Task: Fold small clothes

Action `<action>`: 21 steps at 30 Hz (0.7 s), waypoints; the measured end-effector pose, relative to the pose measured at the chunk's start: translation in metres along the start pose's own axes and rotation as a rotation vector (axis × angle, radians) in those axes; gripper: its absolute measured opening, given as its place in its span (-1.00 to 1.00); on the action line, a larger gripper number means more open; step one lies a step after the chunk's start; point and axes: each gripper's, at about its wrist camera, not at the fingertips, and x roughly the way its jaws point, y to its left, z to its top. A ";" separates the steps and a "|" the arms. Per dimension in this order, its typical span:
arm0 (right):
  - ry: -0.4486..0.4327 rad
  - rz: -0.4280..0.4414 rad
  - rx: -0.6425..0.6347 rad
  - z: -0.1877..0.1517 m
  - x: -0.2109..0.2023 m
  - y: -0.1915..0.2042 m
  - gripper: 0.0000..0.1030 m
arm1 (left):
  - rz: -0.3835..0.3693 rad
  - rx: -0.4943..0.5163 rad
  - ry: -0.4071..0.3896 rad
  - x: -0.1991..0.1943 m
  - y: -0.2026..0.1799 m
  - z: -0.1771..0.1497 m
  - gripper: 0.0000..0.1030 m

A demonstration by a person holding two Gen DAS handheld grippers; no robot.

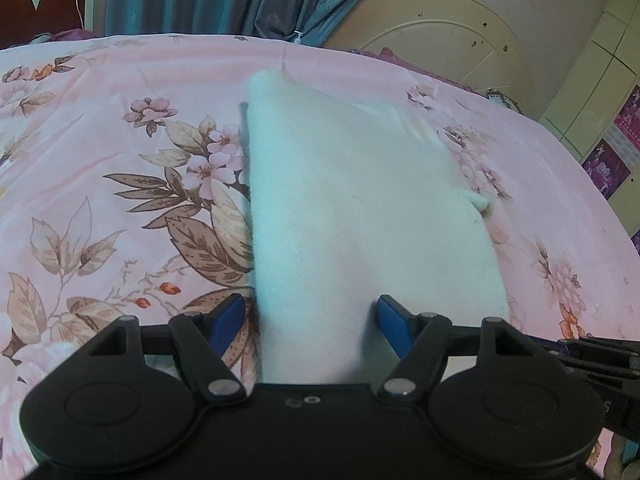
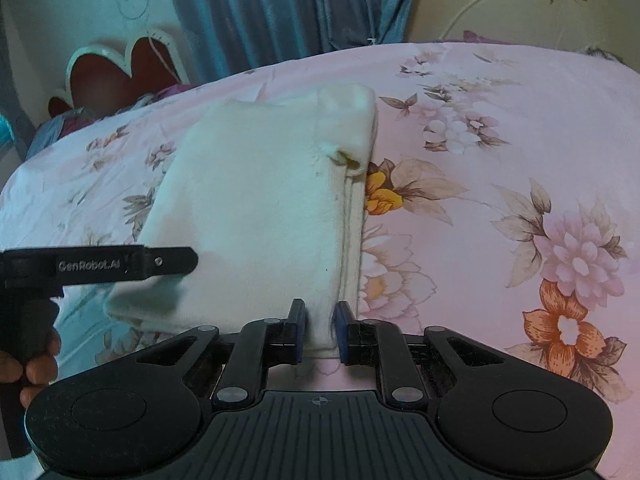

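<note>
Right gripper [image 2: 319, 330] pinching white folded garment [image 2: 256, 200], left gripper [image 1: 310, 322] wide, pink floral bedsheet [image 2: 520, 120], seemingly blue curtain [image 2: 280, 4]

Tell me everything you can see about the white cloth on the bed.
The cloth is white to cream, soft and fleecy-looking, folded into a long layered rectangle, with a small flap sticking out on one side. It lies flat on the pink floral sheet. The right gripper is shut on its near edge. The left gripper is open, its fingers astride the near end.
</note>
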 end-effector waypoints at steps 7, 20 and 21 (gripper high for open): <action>-0.002 -0.008 -0.027 -0.005 -0.007 -0.002 -0.94 | -0.030 0.009 0.011 -0.001 -0.007 -0.005 0.37; -0.048 0.013 0.018 0.008 -0.016 -0.011 0.31 | -0.033 0.019 0.044 -0.002 -0.010 0.002 0.59; -0.055 0.015 0.018 0.013 -0.018 -0.011 0.31 | -0.035 0.014 0.038 -0.004 -0.010 0.003 0.60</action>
